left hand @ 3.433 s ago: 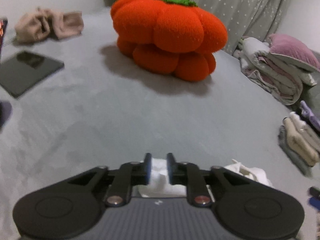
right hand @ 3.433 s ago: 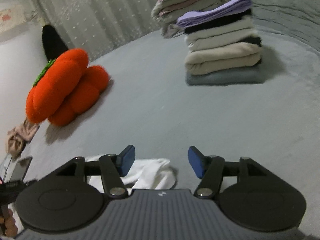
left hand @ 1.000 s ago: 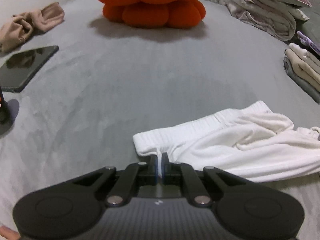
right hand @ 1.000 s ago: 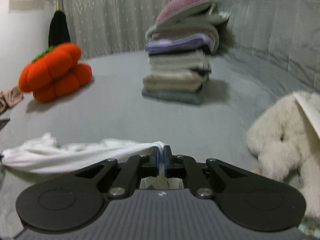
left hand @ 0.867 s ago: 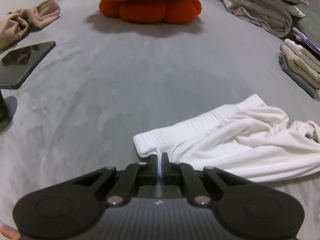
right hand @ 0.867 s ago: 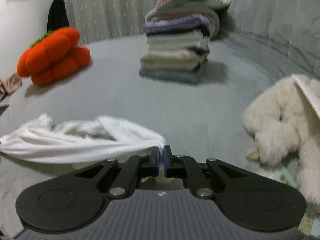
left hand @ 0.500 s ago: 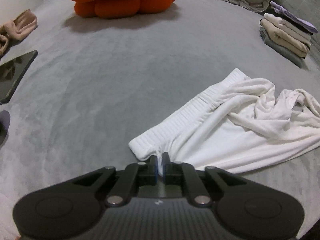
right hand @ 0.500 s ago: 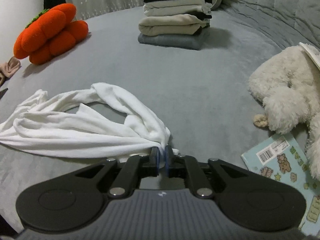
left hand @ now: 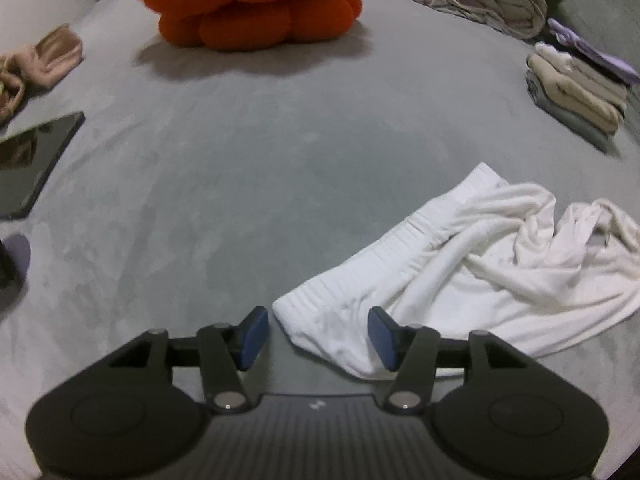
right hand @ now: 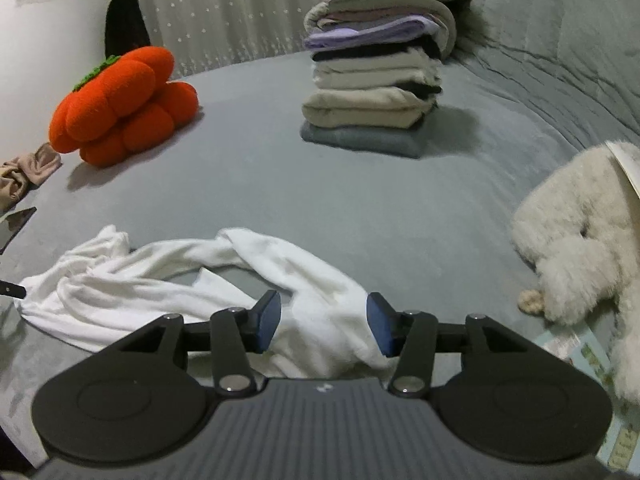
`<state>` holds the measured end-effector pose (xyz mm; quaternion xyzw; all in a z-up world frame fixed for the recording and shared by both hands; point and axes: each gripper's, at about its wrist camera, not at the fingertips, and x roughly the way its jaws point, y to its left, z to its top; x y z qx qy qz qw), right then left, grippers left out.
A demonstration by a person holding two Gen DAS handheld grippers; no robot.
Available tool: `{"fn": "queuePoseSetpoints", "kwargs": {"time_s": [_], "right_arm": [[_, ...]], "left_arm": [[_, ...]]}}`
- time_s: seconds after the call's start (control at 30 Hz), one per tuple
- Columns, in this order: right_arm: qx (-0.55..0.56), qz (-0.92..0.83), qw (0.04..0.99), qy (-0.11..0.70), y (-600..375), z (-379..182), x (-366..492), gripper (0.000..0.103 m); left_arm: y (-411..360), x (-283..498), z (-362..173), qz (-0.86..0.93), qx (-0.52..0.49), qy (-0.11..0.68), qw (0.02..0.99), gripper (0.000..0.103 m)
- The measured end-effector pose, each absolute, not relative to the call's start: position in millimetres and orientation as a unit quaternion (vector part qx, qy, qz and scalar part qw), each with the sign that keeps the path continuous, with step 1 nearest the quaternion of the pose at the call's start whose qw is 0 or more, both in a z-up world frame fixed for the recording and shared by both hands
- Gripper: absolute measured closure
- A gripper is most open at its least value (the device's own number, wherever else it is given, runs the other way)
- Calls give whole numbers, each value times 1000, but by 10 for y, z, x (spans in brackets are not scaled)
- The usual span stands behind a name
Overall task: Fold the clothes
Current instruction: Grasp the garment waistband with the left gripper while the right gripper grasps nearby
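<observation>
The white garment (left hand: 472, 268) lies rumpled and spread on the grey bed (left hand: 280, 152), its ribbed waistband corner between the spread fingers of the left claw (left hand: 318, 334) and its other end between those of the right claw (right hand: 322, 322), both wide open and gripping nothing. Going from the garment's left, a dark tablet (left hand: 28, 164) is cut off at the edge, a beige cloth (right hand: 24, 170) lies beyond it, then the orange pumpkin cushion (right hand: 120, 104), the stack of folded clothes (right hand: 372, 92), and a fluffy white toy (right hand: 580, 240) lying partly over a picture book (right hand: 588, 364).
</observation>
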<state>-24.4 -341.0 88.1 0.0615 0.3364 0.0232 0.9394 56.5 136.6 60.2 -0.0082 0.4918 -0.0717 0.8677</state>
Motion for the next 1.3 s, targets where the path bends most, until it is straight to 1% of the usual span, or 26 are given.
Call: {"fn": "queuePoseSetpoints", "kwargs": {"time_s": [0.1,0.2,0.23,0.5,0.67,0.73,0.93,1.1,1.13,1.23,1.3], "right_arm": [[64,29,946,318,-3365,1012,-205,51],[94,41,947,304,-3346,1109,-130,50],[108,49,945,306,-3322,1115,-88,50],[168,109,917,344,-2880,1031,331,50],[154,140,901,381,-2406,1010,700,50],[147,153,894,395,-2216,1001,848,50],[127,172,876,433,-1784,936,1191,50],[106,165,867,459,-1592,835,1355,50],[102,163,865,463,-1554,814,1387,51],[89,159,859,478,-1439,753,1486,62],[81,156,855,488,-1362,712,1551,66]], "left_arm": [[1399,590,571,-70,-36,494,866,48],[1428,602,511,-59,-54,499,863,54],[1436,605,488,-54,-58,499,863,56],[1515,598,445,-31,-114,489,864,61],[1614,594,424,-28,-155,484,861,64],[1687,601,415,-29,-180,484,856,67],[1900,634,368,-40,-255,489,833,70],[1920,644,349,-44,-274,491,826,71],[1915,644,347,-46,-274,491,826,71],[1931,636,335,-51,-277,491,825,71],[1952,629,327,-54,-280,490,823,71]]}}
